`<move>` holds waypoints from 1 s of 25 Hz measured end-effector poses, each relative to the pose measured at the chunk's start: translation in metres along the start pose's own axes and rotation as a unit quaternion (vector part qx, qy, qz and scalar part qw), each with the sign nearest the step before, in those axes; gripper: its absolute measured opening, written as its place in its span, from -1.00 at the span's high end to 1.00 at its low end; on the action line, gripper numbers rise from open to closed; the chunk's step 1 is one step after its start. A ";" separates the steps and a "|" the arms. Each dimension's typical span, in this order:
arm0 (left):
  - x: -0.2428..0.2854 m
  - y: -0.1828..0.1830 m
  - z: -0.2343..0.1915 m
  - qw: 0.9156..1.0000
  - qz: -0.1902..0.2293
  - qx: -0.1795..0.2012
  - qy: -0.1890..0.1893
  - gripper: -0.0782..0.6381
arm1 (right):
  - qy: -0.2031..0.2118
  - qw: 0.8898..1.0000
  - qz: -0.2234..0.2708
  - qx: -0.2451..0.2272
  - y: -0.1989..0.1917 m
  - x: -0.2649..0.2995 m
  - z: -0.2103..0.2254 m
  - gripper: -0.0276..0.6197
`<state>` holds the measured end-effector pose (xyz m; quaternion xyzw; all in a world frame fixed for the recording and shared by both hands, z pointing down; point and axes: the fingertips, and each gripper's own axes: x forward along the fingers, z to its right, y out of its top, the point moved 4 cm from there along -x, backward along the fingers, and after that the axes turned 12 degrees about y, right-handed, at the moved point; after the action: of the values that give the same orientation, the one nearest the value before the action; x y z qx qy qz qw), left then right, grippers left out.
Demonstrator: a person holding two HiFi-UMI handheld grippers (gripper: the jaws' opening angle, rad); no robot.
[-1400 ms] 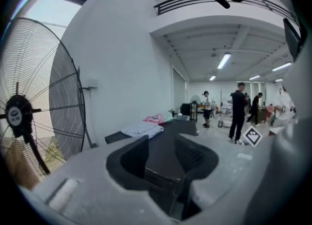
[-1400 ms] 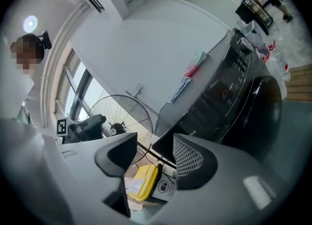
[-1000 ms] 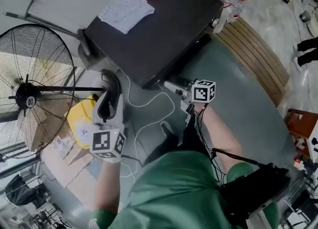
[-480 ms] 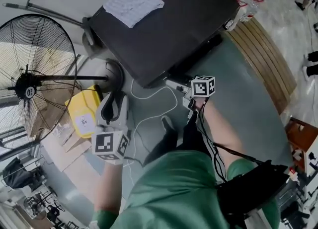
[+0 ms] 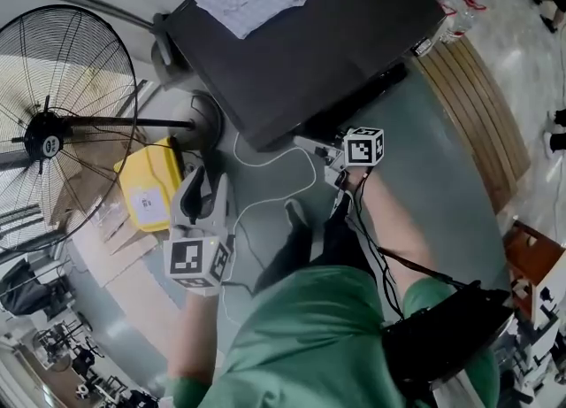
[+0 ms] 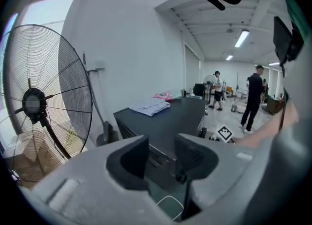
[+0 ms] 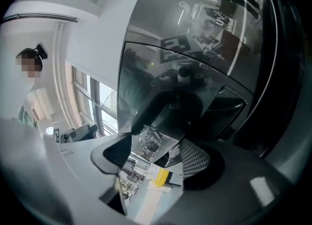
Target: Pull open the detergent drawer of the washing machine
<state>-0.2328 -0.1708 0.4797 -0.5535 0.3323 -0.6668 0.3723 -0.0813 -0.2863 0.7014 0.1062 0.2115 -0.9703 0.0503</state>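
We find the right gripper with jaws wide apart, having just been opening, clamping nothing. The detergent drawer shows as a dark recess straight ahead between them, in the washing machine front. The left gripper is likewise parted and empty, above grey floor near a fan. Only its view shows people across the room.

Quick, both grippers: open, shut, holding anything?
Left gripper: open, holding nothing.
Right gripper: open, jaws have just been opening; glossy black washing machine panel sits between them, not gripped.
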 end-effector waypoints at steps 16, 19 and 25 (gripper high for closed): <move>-0.029 -0.051 -0.004 0.998 -0.056 0.004 0.028 0.36 | 0.045 0.999 -0.002 -0.007 0.001 -0.001 0.008 0.04; -0.037 -0.059 0.000 0.998 -0.061 0.010 0.022 0.36 | 0.062 0.998 0.023 0.003 0.001 -0.004 0.010 0.07; -0.060 -0.074 -0.003 0.997 -0.073 0.027 0.013 0.36 | 0.088 0.994 0.059 0.010 -0.002 -0.008 0.003 0.13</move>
<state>-0.2386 -0.0822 0.5131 -0.5575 0.2770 -0.7082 0.3331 -0.0747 -0.2851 0.7069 0.2035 0.1985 -0.9547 0.0878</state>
